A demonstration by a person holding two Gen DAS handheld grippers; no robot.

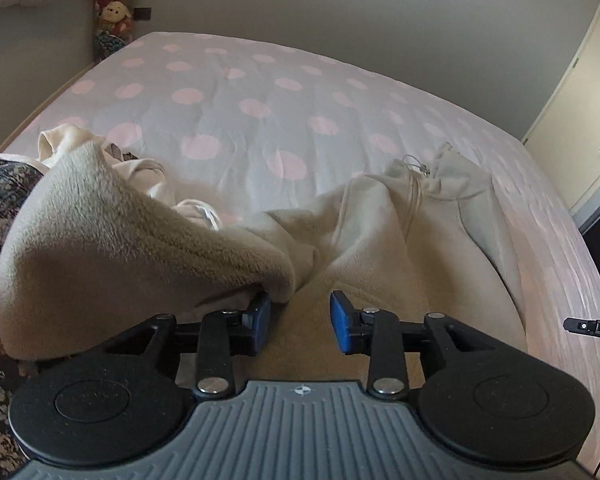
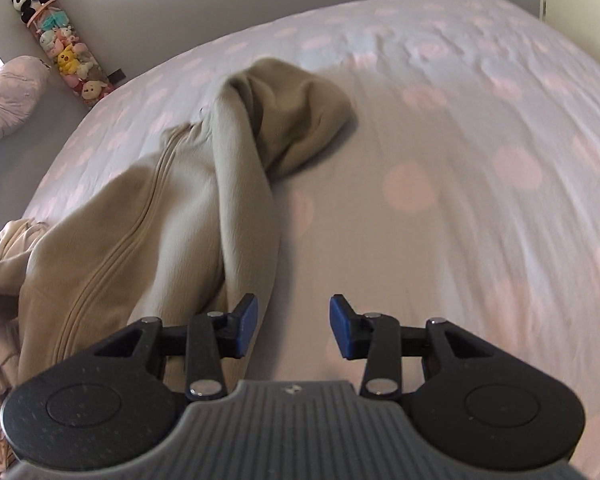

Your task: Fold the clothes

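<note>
- I see a bed (image 1: 260, 92) under a pale sheet with pink dots, a grey wall behind it, a column of plush toys (image 2: 66, 52) in the corner and a door (image 1: 580, 92) at the right.
- A beige fleece hoodie (image 2: 148, 216) lies crumpled on the bed's near side; its long axis runs away from me, hood (image 2: 300, 120) at the far end.
- My left gripper (image 1: 300, 326) hangs over the fleece, fingers spread, a fold touching the left one.
- My right gripper (image 2: 293, 326) has fingers spread, nothing between them, just beside the hoodie.
</note>
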